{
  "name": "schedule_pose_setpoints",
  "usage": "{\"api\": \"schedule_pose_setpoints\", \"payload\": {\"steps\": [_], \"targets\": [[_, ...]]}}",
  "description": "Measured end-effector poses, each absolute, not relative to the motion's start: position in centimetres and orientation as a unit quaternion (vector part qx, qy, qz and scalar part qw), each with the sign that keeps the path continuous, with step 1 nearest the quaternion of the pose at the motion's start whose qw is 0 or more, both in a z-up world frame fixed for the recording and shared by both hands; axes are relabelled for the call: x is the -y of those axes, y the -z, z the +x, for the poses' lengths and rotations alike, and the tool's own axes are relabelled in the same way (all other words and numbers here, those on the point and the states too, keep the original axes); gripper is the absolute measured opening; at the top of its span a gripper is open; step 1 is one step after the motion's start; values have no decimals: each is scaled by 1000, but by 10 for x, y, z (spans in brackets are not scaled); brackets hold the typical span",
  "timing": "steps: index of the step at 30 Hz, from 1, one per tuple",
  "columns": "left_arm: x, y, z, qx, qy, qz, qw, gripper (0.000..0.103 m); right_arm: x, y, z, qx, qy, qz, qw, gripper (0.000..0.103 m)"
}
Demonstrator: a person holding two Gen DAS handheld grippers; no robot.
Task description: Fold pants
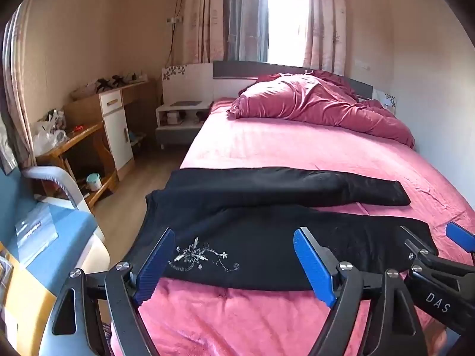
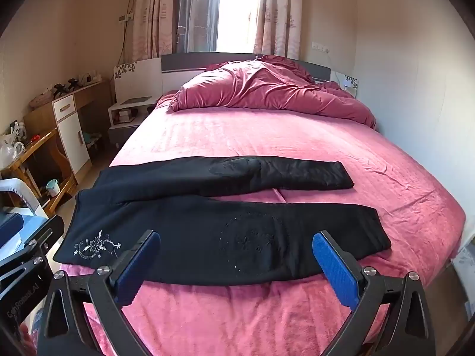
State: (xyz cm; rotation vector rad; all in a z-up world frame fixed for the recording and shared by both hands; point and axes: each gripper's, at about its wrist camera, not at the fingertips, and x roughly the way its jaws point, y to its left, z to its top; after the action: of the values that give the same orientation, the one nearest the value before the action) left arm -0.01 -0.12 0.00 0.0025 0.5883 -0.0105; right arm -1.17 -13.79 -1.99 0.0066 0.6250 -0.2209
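Observation:
Black pants lie spread flat across the pink bed, waist at the left edge, both legs running to the right with a gap between them. White floral embroidery marks the near hip. My left gripper hovers open above the near waist part, its blue pads apart with nothing between them. My right gripper hangs open over the near leg, touching nothing; part of it also shows at the left wrist view's right edge.
A crumpled red duvet lies at the head of the bed. A white nightstand, a wooden desk with clutter and a chair stand left of the bed. A wall runs along the bed's right side.

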Motion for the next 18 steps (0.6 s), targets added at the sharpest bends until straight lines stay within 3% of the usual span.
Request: {"api": "schedule_pose_setpoints", "payload": {"steps": [18], "targets": [[-7, 7, 4, -301, -3, -15, 954, 84, 135, 31, -13, -311, 96, 3, 946, 103]]}}
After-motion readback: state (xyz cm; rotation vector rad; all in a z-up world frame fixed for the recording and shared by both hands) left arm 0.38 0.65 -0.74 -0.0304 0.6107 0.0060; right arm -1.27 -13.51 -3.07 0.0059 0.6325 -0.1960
